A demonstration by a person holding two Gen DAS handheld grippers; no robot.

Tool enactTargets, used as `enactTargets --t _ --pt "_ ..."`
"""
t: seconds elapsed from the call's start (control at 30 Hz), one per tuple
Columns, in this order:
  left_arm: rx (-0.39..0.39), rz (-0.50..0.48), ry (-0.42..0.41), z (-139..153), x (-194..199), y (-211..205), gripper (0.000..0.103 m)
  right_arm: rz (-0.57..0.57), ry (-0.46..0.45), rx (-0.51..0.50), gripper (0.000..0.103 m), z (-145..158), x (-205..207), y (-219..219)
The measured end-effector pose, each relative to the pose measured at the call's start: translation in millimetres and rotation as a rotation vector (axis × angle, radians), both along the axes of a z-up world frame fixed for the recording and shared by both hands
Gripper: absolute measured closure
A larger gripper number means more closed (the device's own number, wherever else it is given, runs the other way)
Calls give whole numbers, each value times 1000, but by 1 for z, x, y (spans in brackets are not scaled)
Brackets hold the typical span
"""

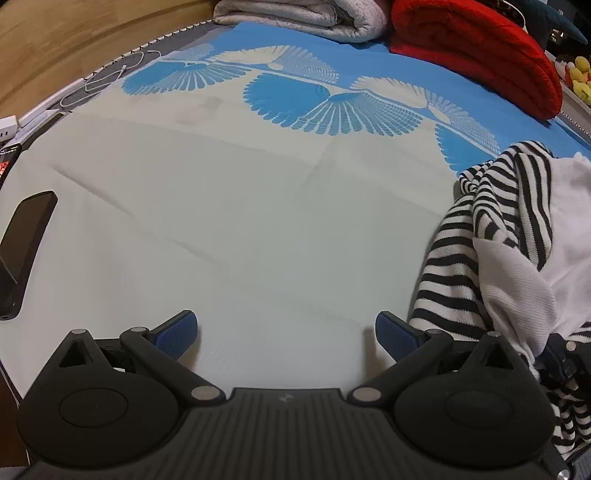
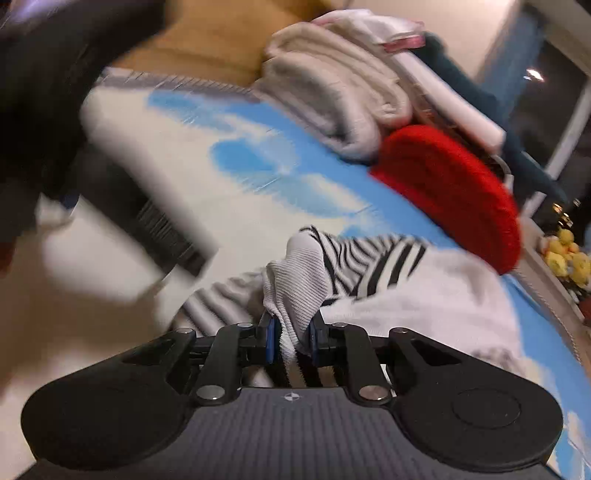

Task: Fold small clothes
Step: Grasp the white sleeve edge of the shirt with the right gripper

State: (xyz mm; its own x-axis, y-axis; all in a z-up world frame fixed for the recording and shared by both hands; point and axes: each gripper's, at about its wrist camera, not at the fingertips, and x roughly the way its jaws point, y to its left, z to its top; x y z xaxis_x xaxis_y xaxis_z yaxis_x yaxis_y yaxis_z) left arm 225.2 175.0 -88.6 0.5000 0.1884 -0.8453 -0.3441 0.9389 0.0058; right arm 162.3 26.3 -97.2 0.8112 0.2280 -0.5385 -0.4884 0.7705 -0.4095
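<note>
A black-and-white striped garment with white ribbed trim (image 1: 491, 236) hangs bunched at the right of the left wrist view, lifted off the pale bed sheet (image 1: 240, 206). My left gripper (image 1: 286, 332) is open and empty, low over the sheet, just left of the garment. In the blurred right wrist view my right gripper (image 2: 291, 336) is shut on the garment's white ribbed edge (image 2: 295, 291), with the striped part (image 2: 369, 262) trailing beyond it over a white cloth (image 2: 443, 295).
A black phone (image 1: 22, 251) lies at the sheet's left edge, with white cables (image 1: 107, 77) beyond it. A folded grey blanket (image 1: 306, 18) and a red knit (image 1: 480, 51) lie at the far side. The left gripper's body (image 2: 147, 206) shows blurred in the right wrist view.
</note>
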Motion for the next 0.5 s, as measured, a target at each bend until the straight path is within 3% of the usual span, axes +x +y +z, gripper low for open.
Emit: enactTargets --t 0.13,0.2,0.27,0.4,0.5 --pt "-16 14 -5 1 -3 8 0 -15 -67 120 85 38 -2 -15" --pt "-19 23 -11 3 -4 12 0 14 -118 138 85 59 -11 -16" --pt "-19 30 -16 4 -5 14 0 63 -97 135 85 66 -18 -14" --pt "-31 40 -32 8 -7 16 0 117 30 32 85 14 -31 4" --pt "-83 18 -68 14 -9 13 0 115 35 40 77 -7 -28 8"
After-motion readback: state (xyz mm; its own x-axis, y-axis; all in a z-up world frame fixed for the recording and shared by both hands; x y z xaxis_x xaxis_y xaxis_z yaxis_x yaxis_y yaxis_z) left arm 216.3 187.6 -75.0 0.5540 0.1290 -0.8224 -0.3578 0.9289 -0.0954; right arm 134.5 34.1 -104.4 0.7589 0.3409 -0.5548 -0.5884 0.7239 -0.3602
